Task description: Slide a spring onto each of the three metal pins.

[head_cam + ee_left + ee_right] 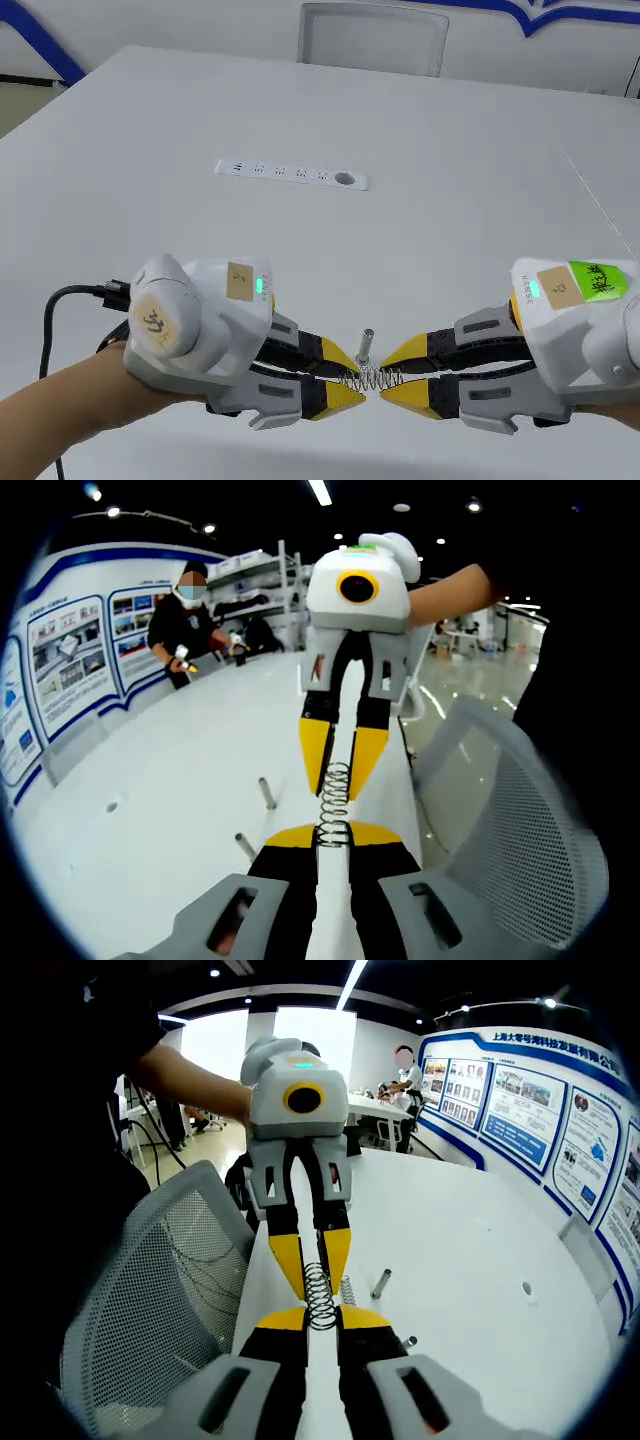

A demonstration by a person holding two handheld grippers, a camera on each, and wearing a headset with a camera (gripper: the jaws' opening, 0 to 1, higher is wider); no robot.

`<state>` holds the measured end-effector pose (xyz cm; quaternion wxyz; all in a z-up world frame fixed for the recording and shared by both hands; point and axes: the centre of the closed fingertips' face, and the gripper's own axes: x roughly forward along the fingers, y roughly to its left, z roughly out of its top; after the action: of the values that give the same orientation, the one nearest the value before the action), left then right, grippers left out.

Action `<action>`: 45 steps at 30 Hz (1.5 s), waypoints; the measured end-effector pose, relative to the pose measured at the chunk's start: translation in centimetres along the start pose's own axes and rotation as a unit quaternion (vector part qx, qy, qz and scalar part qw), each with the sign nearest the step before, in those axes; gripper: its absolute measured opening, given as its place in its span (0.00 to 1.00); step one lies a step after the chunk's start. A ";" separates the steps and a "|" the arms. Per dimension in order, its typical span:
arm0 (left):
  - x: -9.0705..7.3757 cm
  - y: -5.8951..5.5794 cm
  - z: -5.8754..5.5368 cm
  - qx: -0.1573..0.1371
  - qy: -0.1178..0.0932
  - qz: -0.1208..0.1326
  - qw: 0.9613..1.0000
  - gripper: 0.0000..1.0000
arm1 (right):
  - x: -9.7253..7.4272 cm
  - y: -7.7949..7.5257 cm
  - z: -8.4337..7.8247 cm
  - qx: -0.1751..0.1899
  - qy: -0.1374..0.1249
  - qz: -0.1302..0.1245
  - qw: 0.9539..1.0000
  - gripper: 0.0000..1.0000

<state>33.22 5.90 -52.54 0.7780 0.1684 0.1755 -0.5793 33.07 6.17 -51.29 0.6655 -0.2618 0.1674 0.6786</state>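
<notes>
A small steel spring (pixel 372 378) hangs level between my two grippers, just above the white table (pixel 450 200). My left gripper (pixel 360 383) is shut on its left end, and my right gripper (pixel 385 378) is shut on its right end. One upright metal pin (pixel 366 345) stands just behind the spring. In the left gripper view the spring (pixel 335 800) runs from my left gripper (pixel 333 835) to the right gripper (pixel 340 780), with two pins (pixel 267 792) (pixel 245 847) to the left. In the right gripper view a second spring (pixel 348 1290) sits beside the held spring (pixel 318 1295), near two pins (pixel 381 1283) (pixel 408 1342).
A white power strip (pixel 290 174) lies mid-table, and a chair (pixel 372 35) stands at the far edge. A black cable (pixel 60 300) trails from the left gripper. A grey mesh chair (pixel 520 810) is close behind the table edge. A person (pixel 185 620) stands far off.
</notes>
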 end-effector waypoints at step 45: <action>-1.7 4.0 -0.5 -0.024 -0.022 0.095 0.995 0.59 | -2.2 -5.2 2.5 0.059 -0.064 -0.071 0.994 0.11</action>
<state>36.62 8.65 -51.99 0.8370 0.1527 0.1554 -0.5020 37.86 6.12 -47.37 0.7359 -0.1891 0.1454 0.6337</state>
